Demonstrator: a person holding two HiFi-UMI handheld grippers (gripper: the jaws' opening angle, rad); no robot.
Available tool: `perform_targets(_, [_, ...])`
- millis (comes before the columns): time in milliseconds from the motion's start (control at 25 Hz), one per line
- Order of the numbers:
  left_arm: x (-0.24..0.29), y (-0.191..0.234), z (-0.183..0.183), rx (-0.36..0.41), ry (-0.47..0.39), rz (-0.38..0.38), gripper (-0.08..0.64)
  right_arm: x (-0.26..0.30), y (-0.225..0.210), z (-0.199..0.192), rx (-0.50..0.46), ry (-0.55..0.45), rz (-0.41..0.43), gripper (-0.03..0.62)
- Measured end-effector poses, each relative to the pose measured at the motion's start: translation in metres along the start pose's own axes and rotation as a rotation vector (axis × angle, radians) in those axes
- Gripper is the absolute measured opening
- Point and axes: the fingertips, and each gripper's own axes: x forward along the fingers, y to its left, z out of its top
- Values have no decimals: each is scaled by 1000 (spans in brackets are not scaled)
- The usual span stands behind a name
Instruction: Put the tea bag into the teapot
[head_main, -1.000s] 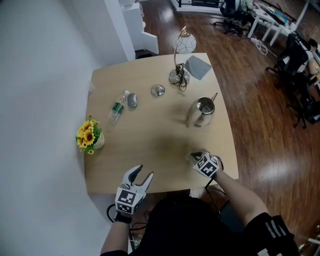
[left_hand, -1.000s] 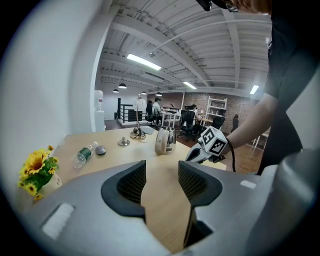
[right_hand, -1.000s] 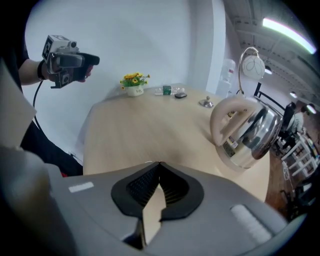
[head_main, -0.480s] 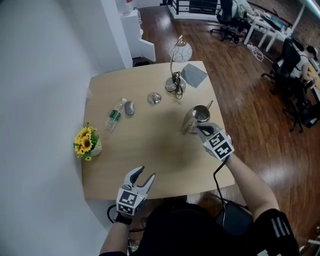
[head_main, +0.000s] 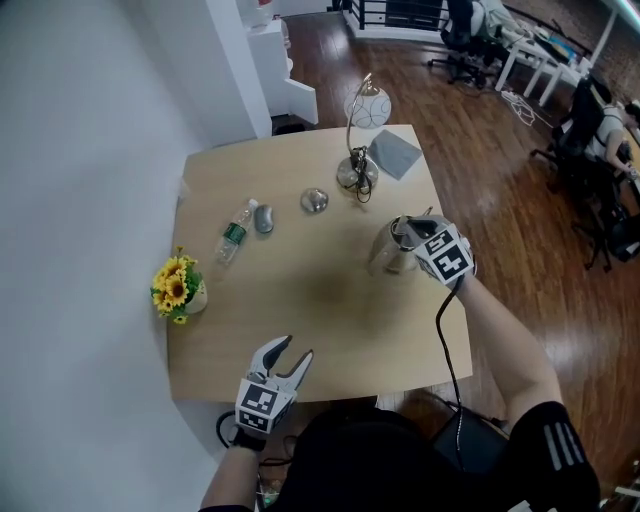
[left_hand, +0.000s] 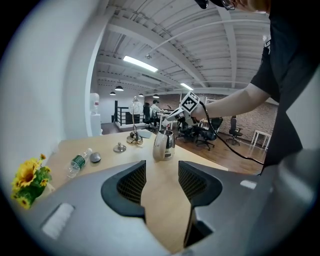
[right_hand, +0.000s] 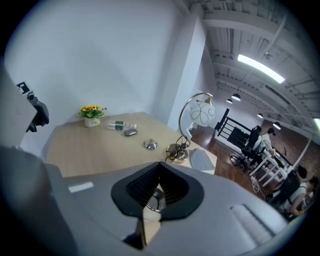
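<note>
The steel teapot (head_main: 392, 248) stands lidless on the right side of the wooden table (head_main: 300, 300). My right gripper (head_main: 404, 229) hovers right over its open mouth, jaws pressed together. In the right gripper view a thin tan piece, apparently the tea bag (right_hand: 150, 222), shows in the slit of the right gripper (right_hand: 159, 172), with the teapot's rim (right_hand: 156, 201) just behind it. My left gripper (head_main: 290, 352) sits at the table's near edge, open and holding nothing. From the left gripper (left_hand: 161, 170) view the teapot (left_hand: 164, 145) stands ahead.
A globe desk lamp (head_main: 358, 130) and a grey pad (head_main: 393, 155) stand at the far edge. The teapot lid (head_main: 315, 201), a grey mouse (head_main: 264, 219) and a lying water bottle (head_main: 235, 232) are mid-left. A sunflower pot (head_main: 177, 285) sits at the left edge.
My right gripper has risen from the table's near right edge and travelled away from me to above the teapot's mouth. The left gripper has stayed where it was.
</note>
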Motion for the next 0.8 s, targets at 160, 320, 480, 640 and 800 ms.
perform_targets(160, [2, 2, 0, 1, 8, 9, 198, 24, -10, -26, 1, 79, -8, 9])
perform_targets(320, [2, 1, -1, 0, 16, 20, 198, 42, -19, -49, 46, 120, -12, 9])
perform_targets(480, [0, -1, -3, -6, 28, 27, 198, 50, -30, -62, 159, 115, -5, 9])
perform_targets(640, [-2, -1, -7, -13, 35, 41, 198, 54, -31, -66, 222, 108, 18, 11])
perform_targets(800, [-3, -2, -8, -21, 36, 54, 198, 58, -30, -68, 226, 103, 35, 30])
